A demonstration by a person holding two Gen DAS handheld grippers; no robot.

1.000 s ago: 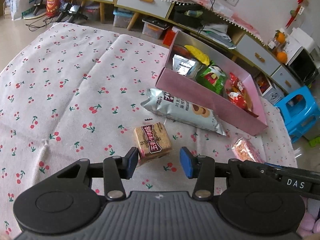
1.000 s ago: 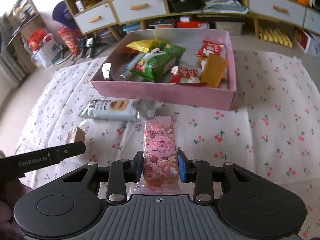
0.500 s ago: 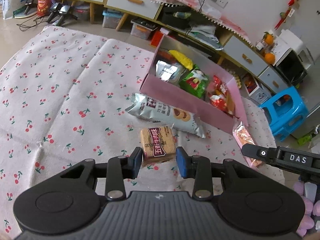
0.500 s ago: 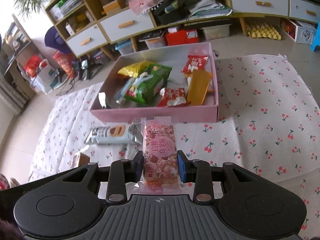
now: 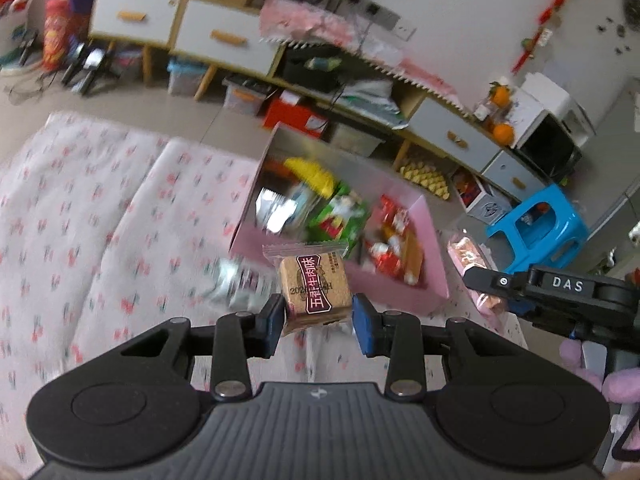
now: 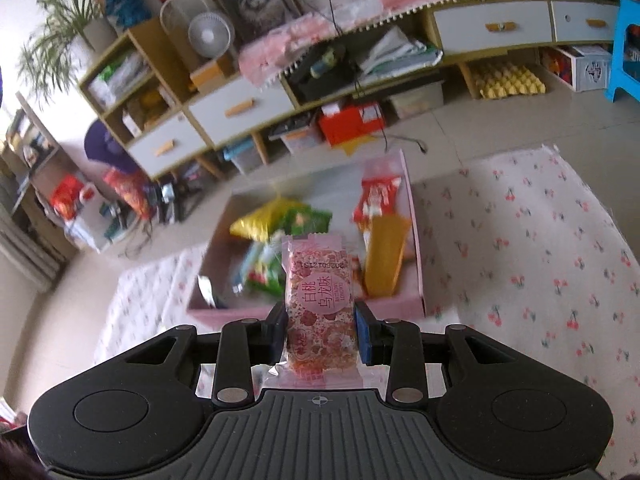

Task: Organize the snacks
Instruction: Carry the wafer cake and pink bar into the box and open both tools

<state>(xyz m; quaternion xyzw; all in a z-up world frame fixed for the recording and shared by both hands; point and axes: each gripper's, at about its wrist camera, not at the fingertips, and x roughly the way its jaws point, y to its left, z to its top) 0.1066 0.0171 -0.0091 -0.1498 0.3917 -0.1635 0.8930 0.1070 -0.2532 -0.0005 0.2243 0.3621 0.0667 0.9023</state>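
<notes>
My left gripper [image 5: 318,320] is shut on a brown square snack [image 5: 314,288] and holds it in the air, short of the pink box [image 5: 434,248] with several snack packs inside. My right gripper [image 6: 320,336] is shut on a pink snack pack [image 6: 320,304] and holds it above the near side of the pink box [image 6: 416,248]. The right gripper and its pack also show in the left wrist view [image 5: 480,280], beside the box's right wall. A silver biscuit bag [image 5: 240,284] lies on the cloth in front of the box.
The box sits on a white cherry-print cloth [image 5: 100,220] on the floor. Behind it stand a low cabinet with drawers [image 5: 224,40] and storage bins. A blue stool [image 5: 540,224] stands to the right of the box.
Both grippers have lifted their snacks off the cloth and moved up and toward the pink box. The left gripper closed on the brown snack one second ago.
</notes>
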